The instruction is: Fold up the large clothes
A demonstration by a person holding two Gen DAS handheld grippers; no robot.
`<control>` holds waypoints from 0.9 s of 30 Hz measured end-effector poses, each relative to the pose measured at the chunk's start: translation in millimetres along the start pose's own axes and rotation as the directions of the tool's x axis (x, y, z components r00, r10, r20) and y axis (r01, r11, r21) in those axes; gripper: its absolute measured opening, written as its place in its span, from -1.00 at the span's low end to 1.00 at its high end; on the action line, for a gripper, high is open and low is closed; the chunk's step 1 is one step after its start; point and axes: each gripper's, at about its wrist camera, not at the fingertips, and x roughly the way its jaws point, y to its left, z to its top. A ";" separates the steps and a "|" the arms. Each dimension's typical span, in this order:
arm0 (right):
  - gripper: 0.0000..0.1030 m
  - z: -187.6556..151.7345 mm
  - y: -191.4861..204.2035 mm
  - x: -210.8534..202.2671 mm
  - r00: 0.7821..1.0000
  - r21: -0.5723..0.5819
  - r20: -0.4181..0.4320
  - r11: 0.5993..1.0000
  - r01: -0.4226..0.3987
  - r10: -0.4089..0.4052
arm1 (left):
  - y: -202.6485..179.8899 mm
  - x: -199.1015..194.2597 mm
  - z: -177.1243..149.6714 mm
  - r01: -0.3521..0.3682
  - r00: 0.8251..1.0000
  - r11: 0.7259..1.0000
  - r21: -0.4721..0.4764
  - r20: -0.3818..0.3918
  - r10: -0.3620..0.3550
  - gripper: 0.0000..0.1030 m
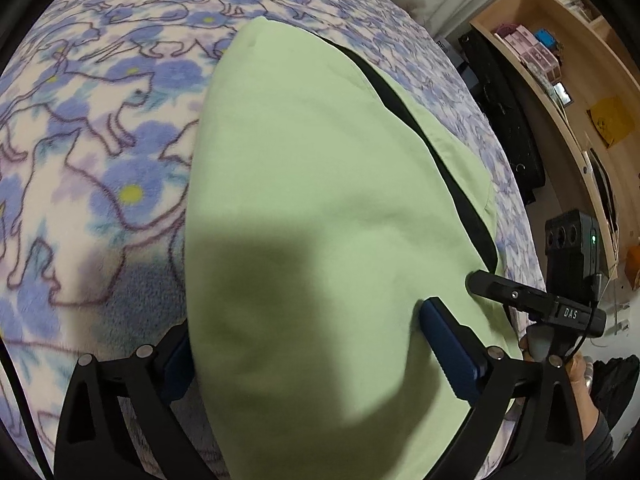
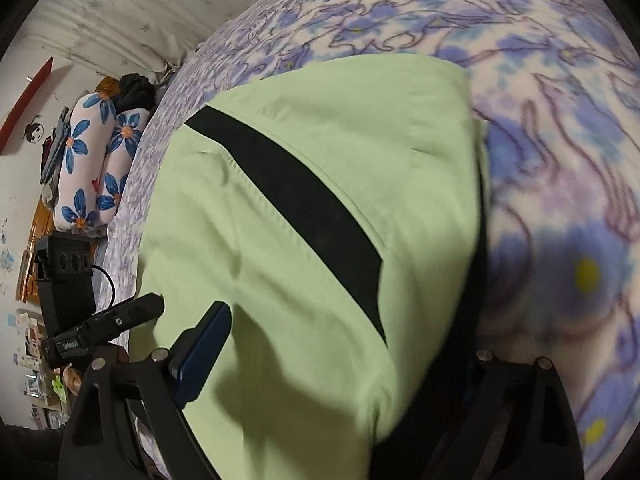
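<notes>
Cloth is the whole matter here: a pale green garment (image 1: 304, 208) with a black stripe (image 2: 296, 208) lies spread on the bed, over a fleece blanket (image 1: 80, 128) printed with blue flowers and outlined cats. It looks soft, light and limp, so I would expect it to sag and drag the moment one edge comes up, and to slide little on that fuzzy fleece. The hemmed edges and corners seem the best places to pinch, both layers together, since the middle would only bunch.

The left hand-held gripper (image 1: 304, 356) stands wide, its fingers straddling the near part of the garment; the blue pad (image 1: 448, 348) on one side lies against the cloth, the other is tucked at the garment's edge, and nothing appears pinched. The right hand-held gripper (image 2: 344, 364) is wide too, spanning the fabric; one pad (image 2: 204, 344) shows clearly, the other finger is blurred, so whether it touches I cannot say. Shelving (image 1: 560, 64) stands beside the bed, pillows (image 2: 92, 168) at its far end.
</notes>
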 end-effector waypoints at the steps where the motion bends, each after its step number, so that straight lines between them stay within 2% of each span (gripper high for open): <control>1: 0.78 -0.5 0.5 0.5 1.000 -0.003 0.000 1.000 -0.001 0.001 | -0.7 1.9 0.6 -0.001 1.000 1.000 0.005 -0.005 0.002 0.94; 4: 0.77 2.9 -0.1 3.7 1.000 0.007 0.007 1.000 -0.010 0.010 | -1.3 6.0 2.0 -0.003 1.000 1.000 0.011 -0.015 0.003 0.97; 7: 0.55 1.3 -1.0 2.6 1.000 0.016 0.021 1.000 0.000 0.000 | -3.6 9.1 2.9 -0.012 1.000 1.000 0.015 -0.022 0.013 0.97; 10: 0.11 0.0 -3.1 -1.8 0.999 0.023 0.031 1.000 0.006 -0.007 | -8.0 10.1 3.1 -0.033 0.999 0.999 0.028 -0.021 0.034 0.96; 11: -0.21 -0.4 -4.4 -4.1 0.999 0.036 0.033 0.999 -0.017 0.016 | -10.2 10.1 3.0 -0.039 0.999 0.999 0.032 -0.018 0.040 0.91; 12: -0.35 -0.7 -4.6 -5.6 0.999 0.043 0.037 0.999 -0.024 0.022 | -12.6 9.4 2.6 -0.046 0.999 0.998 0.040 -0.012 0.047 0.87; 15: -0.55 -2.7 3.3 -8.9 0.999 0.025 0.050 1.000 -0.002 0.001 | -22.8 5.6 2.0 -0.075 0.997 0.994 0.074 0.017 0.074 0.62; 17: -0.71 -3.1 10.5 -10.2 0.999 0.017 0.054 1.000 -0.005 0.004 | -27.5 -0.5 1.8 -0.097 0.995 0.991 0.093 0.037 0.094 0.39; 18: -0.72 -3.0 14.1 -10.5 0.998 0.011 0.058 1.000 0.011 -0.012 | -28.2 -4.5 2.4 -0.104 0.994 0.990 0.096 0.045 0.100 0.32; 20: -0.73 -3.5 22.3 -11.7 0.997 -0.004 0.066 0.999 0.044 -0.043 | -30.7 -12.8 3.1 -0.106 0.993 0.990 0.095 0.064 0.100 0.04; 23: -0.76 -4.2 30.6 -17.3 0.995 -0.009 0.084 0.999 0.052 -0.051 | -31.3 -25.1 5.5 -0.085 0.994 0.993 0.088 0.079 0.078 -0.24; 27: -0.79 -8.4 51.8 -26.5 0.992 -0.046 0.110 0.997 0.064 -0.058 | -38.2 -38.8 2.1 -0.093 0.992 0.990 0.110 0.094 0.083 -0.34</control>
